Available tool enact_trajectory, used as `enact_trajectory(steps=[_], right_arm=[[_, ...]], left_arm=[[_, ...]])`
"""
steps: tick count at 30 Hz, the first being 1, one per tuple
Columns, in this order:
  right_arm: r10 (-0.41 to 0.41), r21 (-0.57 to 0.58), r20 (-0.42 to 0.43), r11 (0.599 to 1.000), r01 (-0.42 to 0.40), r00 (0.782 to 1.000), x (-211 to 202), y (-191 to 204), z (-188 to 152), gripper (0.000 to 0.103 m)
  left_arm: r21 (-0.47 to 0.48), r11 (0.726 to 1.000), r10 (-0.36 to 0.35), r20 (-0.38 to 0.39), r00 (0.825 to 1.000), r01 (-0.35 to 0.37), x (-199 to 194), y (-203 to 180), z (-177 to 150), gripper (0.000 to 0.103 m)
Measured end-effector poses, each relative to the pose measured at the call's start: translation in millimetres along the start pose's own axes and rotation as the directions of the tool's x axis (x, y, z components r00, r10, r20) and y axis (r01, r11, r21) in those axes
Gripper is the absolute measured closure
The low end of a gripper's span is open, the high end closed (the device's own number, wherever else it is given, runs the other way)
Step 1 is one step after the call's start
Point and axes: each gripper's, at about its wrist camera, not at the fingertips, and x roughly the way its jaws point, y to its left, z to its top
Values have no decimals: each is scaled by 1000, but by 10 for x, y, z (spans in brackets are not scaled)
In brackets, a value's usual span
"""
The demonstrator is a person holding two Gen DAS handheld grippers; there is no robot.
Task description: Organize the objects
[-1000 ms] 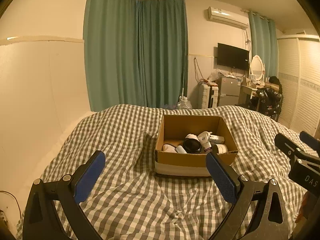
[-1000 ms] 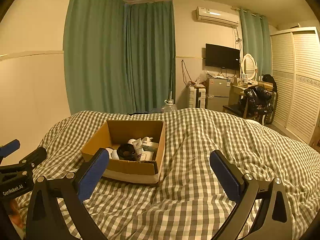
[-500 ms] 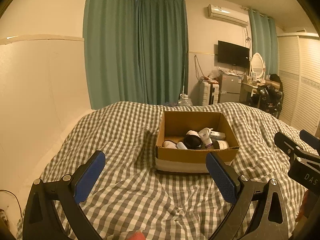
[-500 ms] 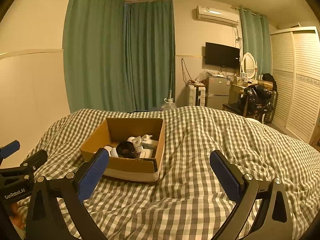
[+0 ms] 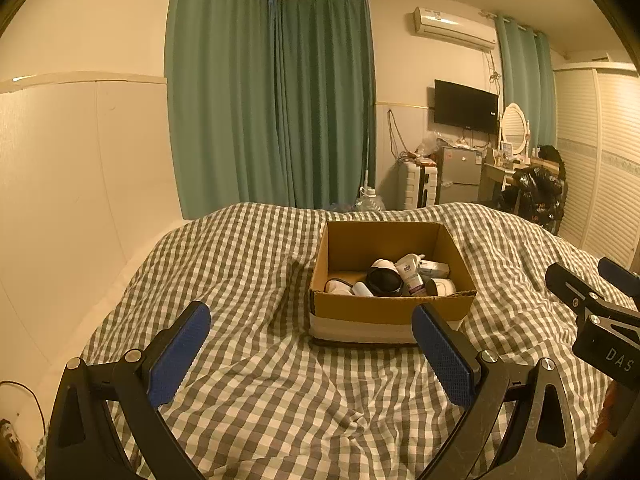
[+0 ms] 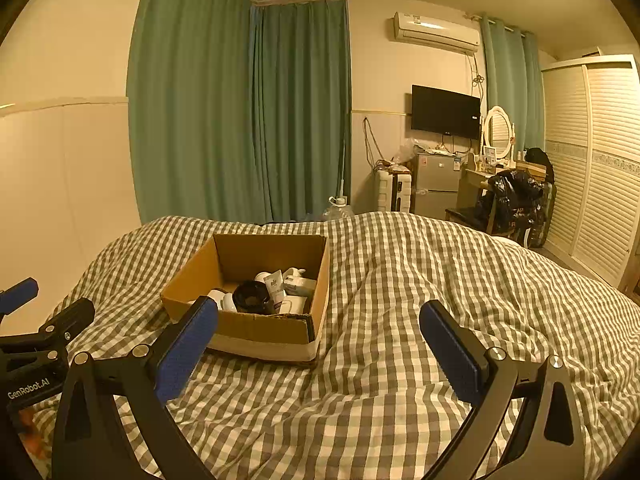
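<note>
On the bed (image 5: 256,264), covered by a grey-and-white checked quilt (image 6: 420,280), an open cardboard box (image 5: 390,308) rests toward the far end of the mattress, its base wrapped in a pale band. Inside the box lie several toiletry items: a black round jar (image 5: 384,280) near the middle, a white tube (image 5: 410,274) with dark lettering leaning against it, a white rounded container (image 5: 442,287) at the near right corner, and further white bottles at the near left, too small to identify.

Left claw (image 5: 312,354): both blue-padded fingers (image 5: 180,354) stand wide apart and empty above the quilt, on the near side of the box; the right pad overlaps the box's near right corner in the left wrist view, with no contact evident. Right claw (image 6: 320,354): fingers likewise spread wide, holding nothing, above the quilt beside the box's right wall; its left blue pad (image 6: 186,350) overlaps the box's near edge in the right wrist view. Each claw appears at the margin of the other's view.

Beyond the foot of the bed: teal curtains (image 5: 272,112), a wall-mounted air conditioner (image 6: 436,34), a dark television (image 6: 445,112), a small grey refrigerator (image 6: 436,178), an oval mirror (image 6: 497,130) and a louvred wardrobe (image 6: 592,160).
</note>
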Motion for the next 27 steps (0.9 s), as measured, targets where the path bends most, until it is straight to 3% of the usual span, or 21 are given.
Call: enact_trajectory(steps=[27], right_arm=[[6, -3, -28, 1000, -6, 1000, 42, 6, -40, 2]], left_arm=[[5, 1000, 4, -12, 1000, -3, 21, 6, 1, 0]])
